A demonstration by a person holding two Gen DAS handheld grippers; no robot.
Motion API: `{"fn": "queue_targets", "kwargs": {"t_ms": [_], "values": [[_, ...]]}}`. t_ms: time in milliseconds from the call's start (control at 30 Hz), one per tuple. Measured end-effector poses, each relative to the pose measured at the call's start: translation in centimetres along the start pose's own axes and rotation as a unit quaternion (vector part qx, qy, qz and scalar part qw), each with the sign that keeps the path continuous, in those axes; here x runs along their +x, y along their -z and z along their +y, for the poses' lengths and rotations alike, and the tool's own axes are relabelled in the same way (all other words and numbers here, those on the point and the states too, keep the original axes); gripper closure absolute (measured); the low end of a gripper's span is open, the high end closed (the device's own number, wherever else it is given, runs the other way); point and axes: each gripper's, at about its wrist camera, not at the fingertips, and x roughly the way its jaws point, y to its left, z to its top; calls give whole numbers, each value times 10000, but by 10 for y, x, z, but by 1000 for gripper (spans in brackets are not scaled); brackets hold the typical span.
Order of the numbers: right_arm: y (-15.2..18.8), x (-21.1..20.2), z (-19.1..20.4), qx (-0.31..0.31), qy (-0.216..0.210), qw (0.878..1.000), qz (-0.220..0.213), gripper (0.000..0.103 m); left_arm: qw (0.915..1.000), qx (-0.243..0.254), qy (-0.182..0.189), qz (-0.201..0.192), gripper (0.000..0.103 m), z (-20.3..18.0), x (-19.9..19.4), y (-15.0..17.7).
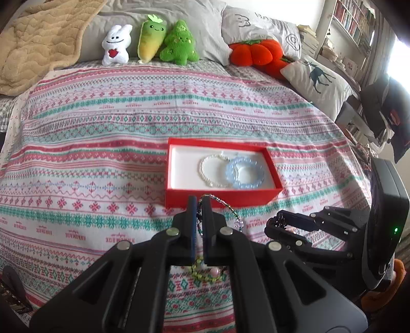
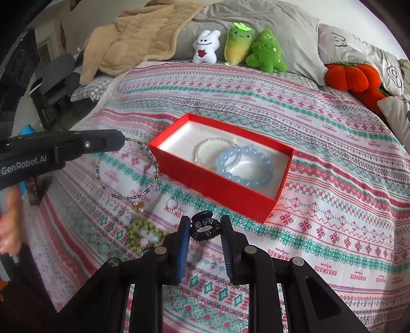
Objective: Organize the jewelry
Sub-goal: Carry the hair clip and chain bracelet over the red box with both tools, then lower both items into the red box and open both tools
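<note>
A red box (image 1: 220,198) (image 2: 217,184) with a white lining sits on the bedspread. It holds a white pearl bracelet (image 1: 208,167) (image 2: 205,146) and a pale blue bead bracelet (image 1: 244,173) (image 2: 244,166). My left gripper (image 1: 199,205) (image 2: 123,140) is shut on a thin multicoloured bead bracelet (image 1: 230,210) (image 2: 128,169), which hangs just in front of the box. My right gripper (image 2: 205,225) (image 1: 278,222) is shut on a dark sparkly ring-like piece (image 2: 205,226) near the box's front corner. A green bead bracelet (image 2: 143,234) (image 1: 205,271), a small ring (image 2: 171,203) and an amber charm (image 2: 139,206) lie on the bedspread.
Plush toys (image 1: 151,42) (image 2: 241,48), grey pillows (image 1: 258,23) and a red pumpkin cushion (image 1: 252,52) (image 2: 351,76) line the bed's far edge. A tan blanket (image 1: 38,38) (image 2: 135,33) lies at the back left. A bookshelf (image 1: 356,20) stands at the right.
</note>
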Motion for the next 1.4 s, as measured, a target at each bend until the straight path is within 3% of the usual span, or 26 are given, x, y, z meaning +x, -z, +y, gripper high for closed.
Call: {"fn": "queue_targets", "kwargs": {"t_ms": [533,1000,1400], "values": [[-38,10,-38,594,66,9982,-95,79,9989,-439,-64,-176,99,3,39,-35],[-49,39,-59,820,92,9966,-49,79,9975,-489,-513,-74,98,12,82,-35],[-47,45,-63,826,107,9965,-10,75,9974,-334,-634,-55,98,7,82,-34]]}}
